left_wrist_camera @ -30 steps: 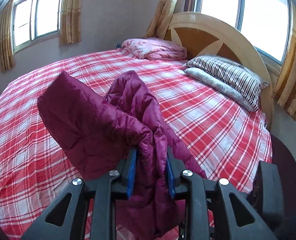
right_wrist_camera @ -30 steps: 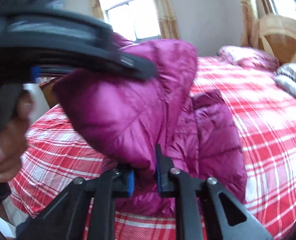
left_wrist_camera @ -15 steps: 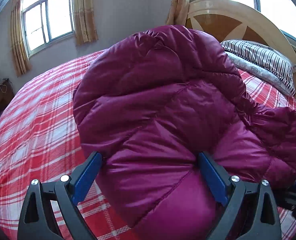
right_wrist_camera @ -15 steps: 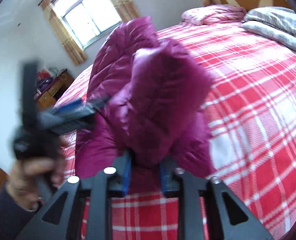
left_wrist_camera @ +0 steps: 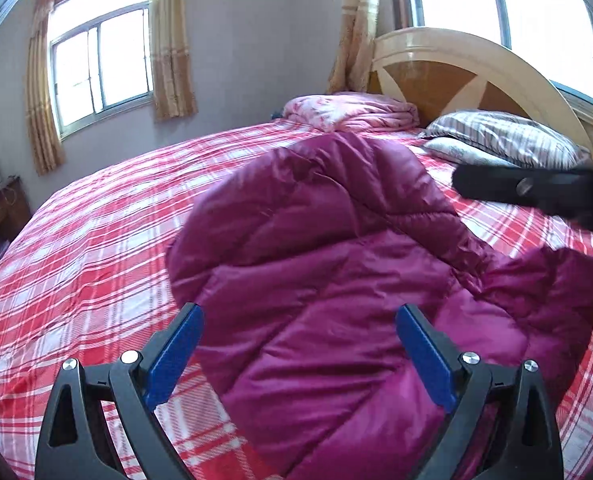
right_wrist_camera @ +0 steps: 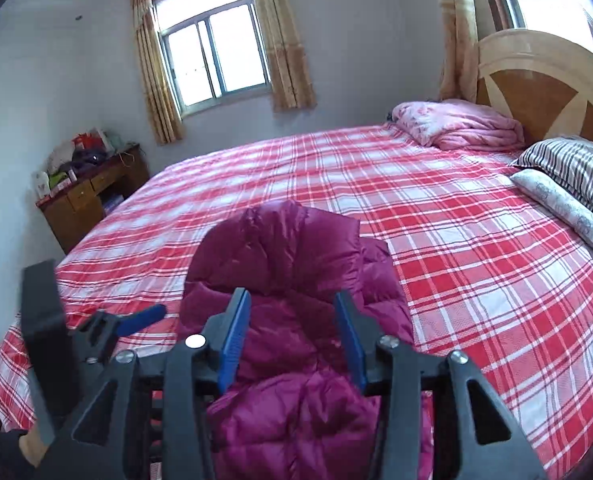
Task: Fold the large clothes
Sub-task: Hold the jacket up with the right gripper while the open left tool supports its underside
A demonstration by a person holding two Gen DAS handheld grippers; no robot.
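Observation:
A magenta puffer jacket [left_wrist_camera: 336, 240] lies bunched on the red plaid bed [left_wrist_camera: 96, 248], near its front edge. My left gripper [left_wrist_camera: 299, 310] stands wide open just above the jacket's near part, its blue pads [left_wrist_camera: 176, 352] clear of the fabric. In the right wrist view the jacket [right_wrist_camera: 288, 248] humps up in front of my right gripper [right_wrist_camera: 292, 296]. Its jaws are opening, with the padding between them but not pinched. The right gripper shows as a dark blur [left_wrist_camera: 536, 192] at the right of the left wrist view, and the left gripper [right_wrist_camera: 136, 320] appears at the lower left of the right wrist view.
A folded pink quilt [left_wrist_camera: 356, 114] and striped pillows [left_wrist_camera: 504, 140] lie against the curved wooden headboard [left_wrist_camera: 456, 76]. A cluttered wooden dresser [right_wrist_camera: 92, 196] stands by the far left corner of the bed. The person's hand [right_wrist_camera: 28, 444] shows at the lower left.
Both grippers went from shut on the jacket to open. The jacket dropped from hanging in the air onto the bed. The right gripper drew back from it.

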